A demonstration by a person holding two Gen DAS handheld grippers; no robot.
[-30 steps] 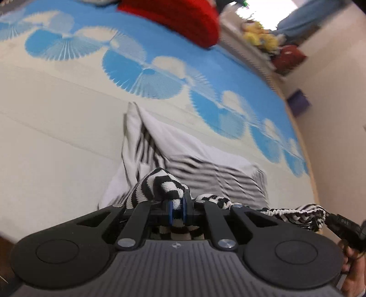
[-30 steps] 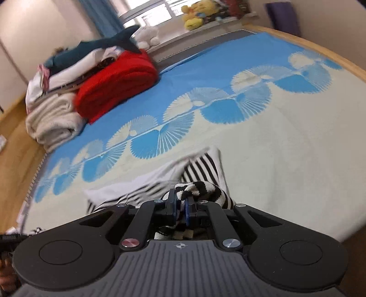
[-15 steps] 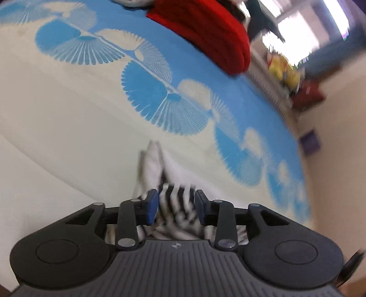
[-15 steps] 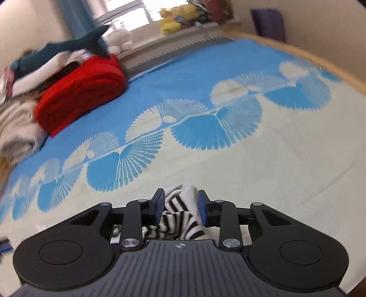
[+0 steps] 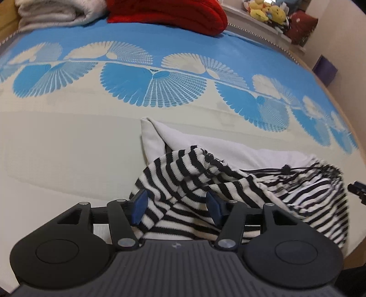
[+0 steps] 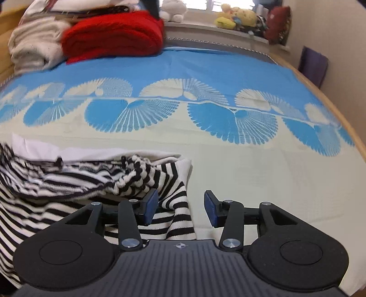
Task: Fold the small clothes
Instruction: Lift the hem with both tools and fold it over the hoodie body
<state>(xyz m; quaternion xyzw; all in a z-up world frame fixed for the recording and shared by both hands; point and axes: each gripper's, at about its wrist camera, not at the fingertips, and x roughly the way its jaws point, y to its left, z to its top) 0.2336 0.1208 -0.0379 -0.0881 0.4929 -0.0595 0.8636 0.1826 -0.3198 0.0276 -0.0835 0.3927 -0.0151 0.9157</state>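
A black-and-white striped knit garment (image 5: 228,189) lies bunched on a bed, its ribbed stripes rumpled into soft ridges and its plain white inner side (image 5: 205,141) turned up just beyond the stripes. The left tool (image 5: 177,205) sits low over the garment's left part with its blue-padded fingers (image 5: 140,205) spread wide; striped cloth fills the gap between them and runs under the black body of the tool, but neither pad presses it. To the right of that tool the fabric trails off in a blurred heap toward the bed's edge. The right tool (image 6: 180,208) is likewise spread wide at the garment's right end: a folded corner of striped knit (image 6: 176,201) lies in the left half of its gap, close against the left pad (image 6: 151,205), while the right pad (image 6: 210,211) stands over bare bedspread. The bedspread (image 6: 263,173) is a flat woven cover, cream near both tools and blue farther ahead, crossed by a row of scalloped fan shapes (image 6: 132,114). Far ahead and left of the right tool rest a thick folded red blanket (image 6: 114,36) and a fleecy cream one (image 6: 34,45); ahead and right, plush toys (image 6: 235,16) line a windowsill.
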